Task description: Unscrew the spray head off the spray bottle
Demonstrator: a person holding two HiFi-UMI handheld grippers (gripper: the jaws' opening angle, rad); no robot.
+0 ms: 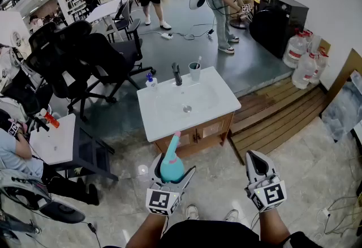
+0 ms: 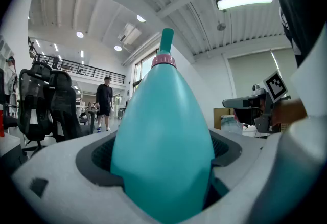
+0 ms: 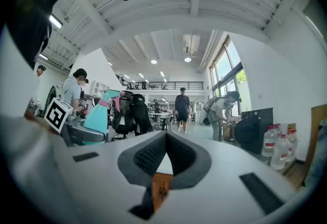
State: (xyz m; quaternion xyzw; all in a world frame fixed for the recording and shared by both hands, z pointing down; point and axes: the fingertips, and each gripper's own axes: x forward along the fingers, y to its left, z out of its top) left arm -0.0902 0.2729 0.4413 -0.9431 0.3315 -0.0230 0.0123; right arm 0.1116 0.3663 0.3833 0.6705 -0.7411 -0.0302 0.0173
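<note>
The teal teardrop-shaped plastic spray bottle point(image 2: 163, 141) rests on no surface; it is clamped by its fat body between the jaws of the left tool point(image 1: 171, 178). Its long axis runs along those jaws, away from the person, with the pink collar point(image 2: 163, 60) and teal spray head point(image 1: 176, 139) at the far end. The right tool point(image 1: 258, 163), jaws together on nothing, hangs well apart to the bottle's right. Being free, it looks the one to take the head, moving left and farther out, jaws parted first. Beyond stands a white washbasin cabinet point(image 1: 164, 119).
</note>
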